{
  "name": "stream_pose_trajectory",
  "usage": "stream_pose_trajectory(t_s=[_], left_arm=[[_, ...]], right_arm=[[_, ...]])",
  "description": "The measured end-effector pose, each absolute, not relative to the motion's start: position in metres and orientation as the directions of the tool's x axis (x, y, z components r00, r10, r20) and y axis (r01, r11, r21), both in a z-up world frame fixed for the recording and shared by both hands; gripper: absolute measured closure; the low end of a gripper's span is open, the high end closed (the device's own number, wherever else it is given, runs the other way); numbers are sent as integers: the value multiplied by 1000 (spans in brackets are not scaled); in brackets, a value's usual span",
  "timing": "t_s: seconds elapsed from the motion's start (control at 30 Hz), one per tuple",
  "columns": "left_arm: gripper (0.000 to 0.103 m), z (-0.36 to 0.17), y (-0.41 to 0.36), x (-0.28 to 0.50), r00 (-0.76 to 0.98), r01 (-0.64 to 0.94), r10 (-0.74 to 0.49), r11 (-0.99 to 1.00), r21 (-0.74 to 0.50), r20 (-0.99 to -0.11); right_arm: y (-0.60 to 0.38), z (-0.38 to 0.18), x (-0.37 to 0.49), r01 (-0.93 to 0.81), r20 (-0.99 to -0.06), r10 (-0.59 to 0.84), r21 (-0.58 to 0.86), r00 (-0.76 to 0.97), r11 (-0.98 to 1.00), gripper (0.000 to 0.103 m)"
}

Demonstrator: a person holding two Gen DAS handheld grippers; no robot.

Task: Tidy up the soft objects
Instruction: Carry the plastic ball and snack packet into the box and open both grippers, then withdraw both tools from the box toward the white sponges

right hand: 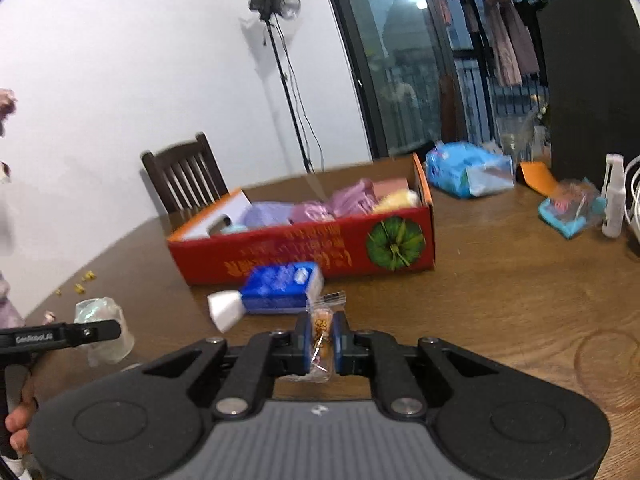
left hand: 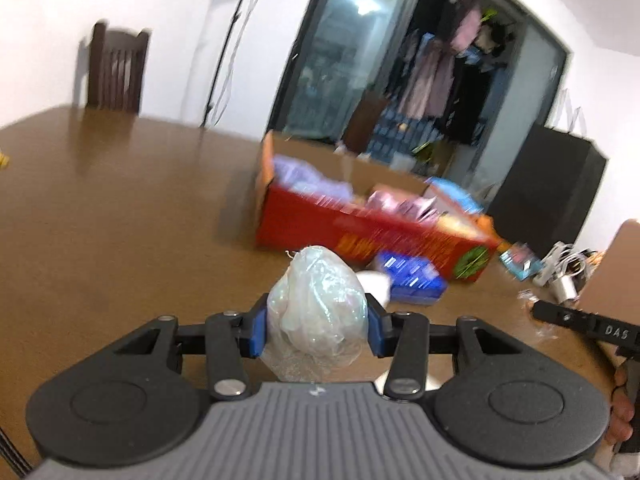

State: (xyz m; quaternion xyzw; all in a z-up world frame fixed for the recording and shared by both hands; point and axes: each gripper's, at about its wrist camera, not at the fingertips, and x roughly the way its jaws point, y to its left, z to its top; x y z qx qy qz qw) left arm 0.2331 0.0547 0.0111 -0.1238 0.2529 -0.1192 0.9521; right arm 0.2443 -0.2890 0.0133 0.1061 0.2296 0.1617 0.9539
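Note:
My left gripper (left hand: 316, 328) is shut on a clear crinkled plastic bundle (left hand: 320, 300), held above the wooden table (left hand: 120, 220); the bundle also shows in the right wrist view (right hand: 102, 320). My right gripper (right hand: 322, 342) is shut on a small clear snack packet (right hand: 322, 332) with orange contents. A red cardboard box (right hand: 320, 252) with a green pumpkin print stands ahead, holding purple, pink and yellow soft items (right hand: 344, 200); it also shows in the left wrist view (left hand: 360, 236). A blue tissue pack (right hand: 280, 288) and a white piece (right hand: 224, 308) lie in front of the box.
A blue plastic package (right hand: 464, 172), an orange item (right hand: 536, 176), a teal packet (right hand: 568, 208) and white cables (right hand: 624, 196) lie at the right. A dark chair (right hand: 184, 176) stands behind the table. Small yellow bits (right hand: 82, 282) lie at the left.

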Motion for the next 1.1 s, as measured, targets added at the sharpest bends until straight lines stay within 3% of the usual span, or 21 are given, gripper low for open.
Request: stream_pose_trajectory(t_s=[0.27, 0.57, 0.63, 0.8, 0.83, 0.87, 1.1], left_arm=[[56, 69, 21, 311, 859, 284, -339, 939, -194, -384], [54, 55, 18, 475, 800, 190, -287, 954, -232, -527], [46, 46, 17, 494, 791, 181, -274, 959, -218, -547], [26, 25, 25, 509, 793, 165, -262, 962, -219, -550], [28, 22, 29, 509, 795, 171, -276, 956, -236, -540], [28, 20, 31, 508, 803, 173, -280, 954, -243, -526], [26, 35, 35, 498, 821, 167, -264, 959, -229, -506]], right_arm=[[-259, 58, 288, -407, -336, 460, 219, 822, 887, 93], [-206, 67, 446, -430, -417, 495, 247, 762, 869, 92], [-196, 59, 476, -415, -444, 491, 262, 750, 871, 92], [-184, 36, 518, -365, -487, 473, 305, 734, 880, 88], [-183, 32, 521, -363, -486, 477, 315, 732, 877, 84], [-182, 29, 522, -365, -490, 479, 314, 728, 876, 74], [-183, 30, 518, -362, -498, 460, 285, 735, 888, 72]])
